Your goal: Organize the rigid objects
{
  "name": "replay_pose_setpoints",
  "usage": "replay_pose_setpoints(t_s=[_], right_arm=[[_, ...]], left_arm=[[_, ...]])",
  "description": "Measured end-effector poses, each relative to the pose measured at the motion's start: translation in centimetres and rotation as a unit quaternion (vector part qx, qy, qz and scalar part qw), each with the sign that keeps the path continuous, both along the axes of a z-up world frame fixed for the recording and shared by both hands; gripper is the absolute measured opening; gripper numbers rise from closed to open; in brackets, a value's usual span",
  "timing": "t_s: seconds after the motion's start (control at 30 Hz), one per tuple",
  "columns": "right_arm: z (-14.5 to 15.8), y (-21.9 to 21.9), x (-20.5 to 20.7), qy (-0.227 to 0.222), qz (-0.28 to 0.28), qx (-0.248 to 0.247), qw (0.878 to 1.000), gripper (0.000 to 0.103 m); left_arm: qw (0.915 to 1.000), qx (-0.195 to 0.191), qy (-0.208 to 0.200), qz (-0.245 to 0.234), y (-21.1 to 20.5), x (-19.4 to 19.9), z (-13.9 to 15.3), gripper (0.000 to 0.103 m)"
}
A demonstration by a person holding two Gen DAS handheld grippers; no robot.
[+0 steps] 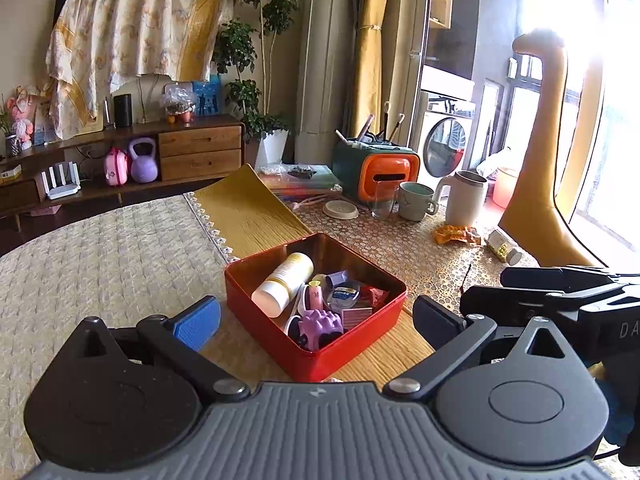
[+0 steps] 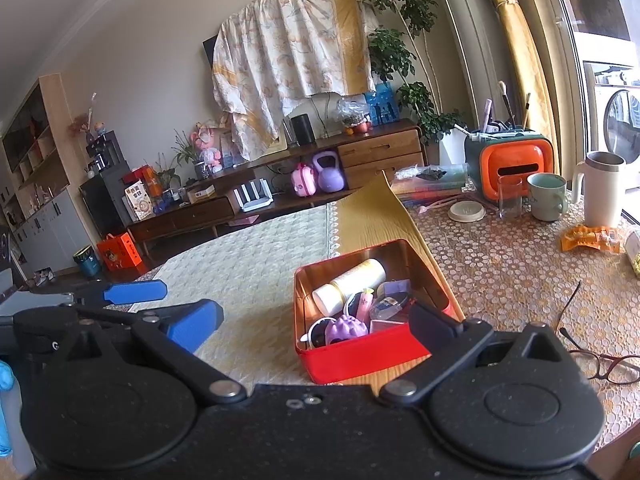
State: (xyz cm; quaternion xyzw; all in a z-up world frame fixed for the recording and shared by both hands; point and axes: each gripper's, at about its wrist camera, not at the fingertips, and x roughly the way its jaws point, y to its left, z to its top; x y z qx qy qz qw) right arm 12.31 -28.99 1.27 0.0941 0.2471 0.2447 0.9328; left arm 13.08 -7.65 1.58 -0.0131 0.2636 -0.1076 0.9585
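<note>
The left gripper (image 1: 316,318) hangs with its jaws spread as wide as they go and nothing between the pads; the red tin box (image 1: 316,308) sits framed in the gap. The right gripper (image 2: 316,322) is likewise wide open and empty, looking at the same tin from slightly to its right. Inside the tin lie a cream-and-yellow bottle (image 1: 285,284), a purple ridged toy (image 1: 322,326), a pink tube (image 1: 316,294), a small round case with a blue label (image 1: 344,294) and a small pink carton (image 1: 357,316), packed close and touching.

Judging by the full tin and both empty grippers, the step in hand is either finishing or picking the next loose item. The candidates seem to be the pill bottle (image 1: 503,246) lying on its side at 2 o'clock from the tin, and the eyeglasses (image 2: 600,364) at 4 o'clock in the right view. A round bottle on its side will roll, so the pads should close across its width, not its ends. The glasses want a light pinch on the frame bridge.

The tin rests on a golden woven runner (image 1: 248,212), between a cream quilted cloth (image 1: 112,256) at 9 o'clock and a lace-patterned table cover (image 1: 400,240) at 3 o'clock. Further back at 1 o'clock stand an orange-and-green desk organiser (image 1: 376,176), a glass, a pale green mug (image 1: 416,200) and a white jug. Beyond the table, a wooden sideboard (image 1: 200,152) holds a purple kettlebell (image 1: 143,160).
</note>
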Motion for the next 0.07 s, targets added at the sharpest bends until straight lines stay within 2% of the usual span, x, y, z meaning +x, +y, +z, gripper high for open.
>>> replay_pose_setpoints(t_s=[0.07], right_arm=[[-0.16, -0.04, 0.03, 0.003, -0.001, 0.003, 1.0, 0.103]], left_arm=[[1.0, 0.002, 0.001, -0.001, 0.05, 0.04, 0.04, 0.103]])
